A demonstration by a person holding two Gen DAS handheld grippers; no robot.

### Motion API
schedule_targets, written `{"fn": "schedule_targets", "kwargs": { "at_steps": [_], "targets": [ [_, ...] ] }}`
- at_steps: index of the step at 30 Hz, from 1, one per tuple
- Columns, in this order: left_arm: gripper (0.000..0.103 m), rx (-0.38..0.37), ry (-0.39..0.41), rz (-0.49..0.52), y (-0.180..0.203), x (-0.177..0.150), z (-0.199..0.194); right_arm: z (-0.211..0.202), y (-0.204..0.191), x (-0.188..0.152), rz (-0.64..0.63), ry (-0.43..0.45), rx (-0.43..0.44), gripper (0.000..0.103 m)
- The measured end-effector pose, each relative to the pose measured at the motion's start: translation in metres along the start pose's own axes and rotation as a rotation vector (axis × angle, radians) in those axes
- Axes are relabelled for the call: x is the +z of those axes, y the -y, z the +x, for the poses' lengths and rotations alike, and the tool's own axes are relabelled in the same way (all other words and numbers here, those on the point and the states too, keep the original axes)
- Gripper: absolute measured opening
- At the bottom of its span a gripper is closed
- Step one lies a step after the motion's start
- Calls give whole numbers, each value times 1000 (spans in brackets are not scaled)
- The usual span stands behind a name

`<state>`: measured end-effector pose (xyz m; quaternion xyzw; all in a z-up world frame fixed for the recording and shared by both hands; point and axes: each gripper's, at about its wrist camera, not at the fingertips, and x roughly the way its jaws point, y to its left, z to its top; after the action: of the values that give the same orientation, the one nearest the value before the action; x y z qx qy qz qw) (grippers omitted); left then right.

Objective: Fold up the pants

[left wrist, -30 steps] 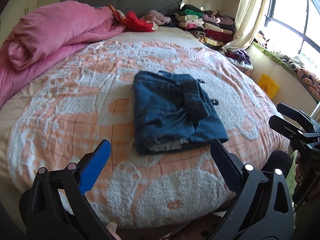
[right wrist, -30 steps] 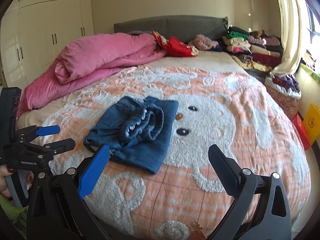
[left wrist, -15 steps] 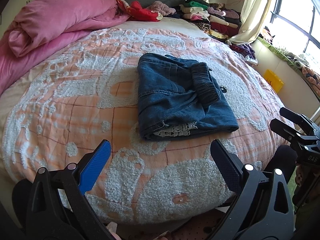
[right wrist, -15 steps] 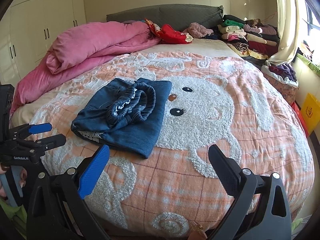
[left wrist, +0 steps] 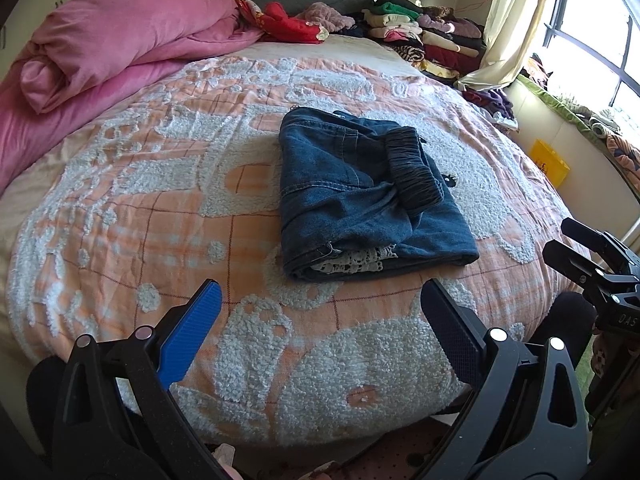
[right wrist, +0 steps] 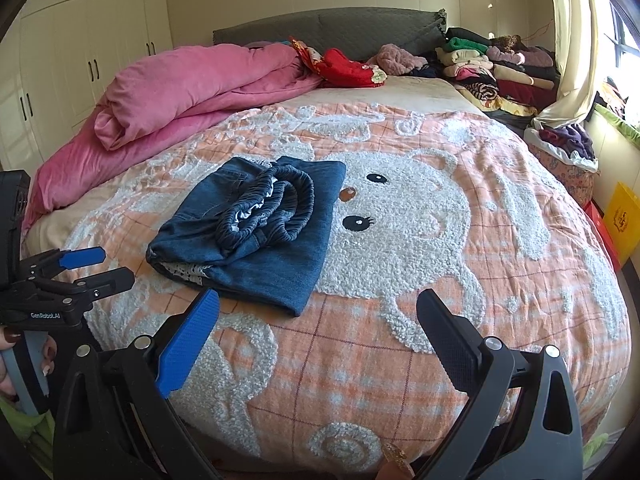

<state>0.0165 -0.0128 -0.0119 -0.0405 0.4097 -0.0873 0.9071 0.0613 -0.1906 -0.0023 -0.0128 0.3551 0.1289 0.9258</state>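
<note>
**Folded pants on the bed, both grippers empty**

Left wrist view: we see our left gripper (left wrist: 320, 312) with jaws spread wide, holding nothing, just short of the bed's near edge. The pants (left wrist: 360, 196) lie folded in a compact bundle on the bed (left wrist: 160, 200), about midway across and toward the near edge, waistband on top and white lace showing at the near fold. The right gripper (left wrist: 576, 248) shows at the right edge, its jaws apart. A pink quilt (left wrist: 120, 36) is heaped at the far left corner.

Right wrist view: our right gripper (right wrist: 318, 312) has jaws spread and empty near the bed's near edge. The pants (right wrist: 256, 224) sit left of the bear face. The left gripper (right wrist: 100, 266) hovers at the left edge, jaws parted, a hand (right wrist: 12, 356) on its handle. Stacked clothes (right wrist: 488, 68) fill the far right corner.
</note>
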Motion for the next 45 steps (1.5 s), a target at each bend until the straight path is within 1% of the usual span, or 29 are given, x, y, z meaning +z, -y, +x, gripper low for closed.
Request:
{"fn": "schedule_targets", "kwargs": {
  "at_steps": [17, 45],
  "targets": [
    [93, 17, 2, -10, -3, 1, -4, -3, -2, 0, 6, 0, 4, 98],
    [93, 16, 8, -17, 0, 2, -9, -8, -1, 2, 13, 1, -10, 98]
  ]
}}
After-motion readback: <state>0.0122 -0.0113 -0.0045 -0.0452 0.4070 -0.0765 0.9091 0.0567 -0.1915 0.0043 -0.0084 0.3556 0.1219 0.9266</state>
